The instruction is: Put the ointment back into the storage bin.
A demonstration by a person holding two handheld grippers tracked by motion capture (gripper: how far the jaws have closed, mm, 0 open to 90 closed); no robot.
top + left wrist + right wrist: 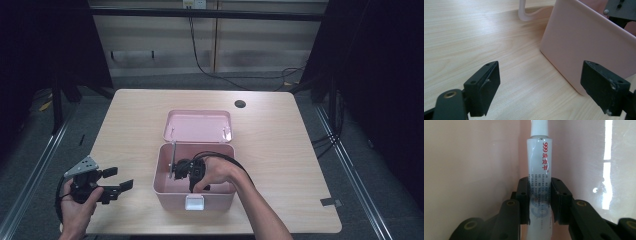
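Observation:
A pink box [159, 176] stands open at the table's middle, its lid [197, 125] folded back flat behind it. My right gripper [176, 171] reaches down inside the box. In the right gripper view my right gripper [539, 195] is shut on a white tube [539, 162] with red print and a ribbed white cap, close to the box's inner wall [474, 157]. My left gripper [120, 179] rests near the table's front left, open and holding nothing. In the left gripper view my left gripper [540, 75] faces the box's outer wall [584, 45] over bare wood.
The wooden table [280, 150] has a round cable hole [240, 104] at the back right. A white latch [194, 202] hangs on the box's front. Dark curtains and floor rails flank the table. A small grey tag [330, 202] sits near the right front edge.

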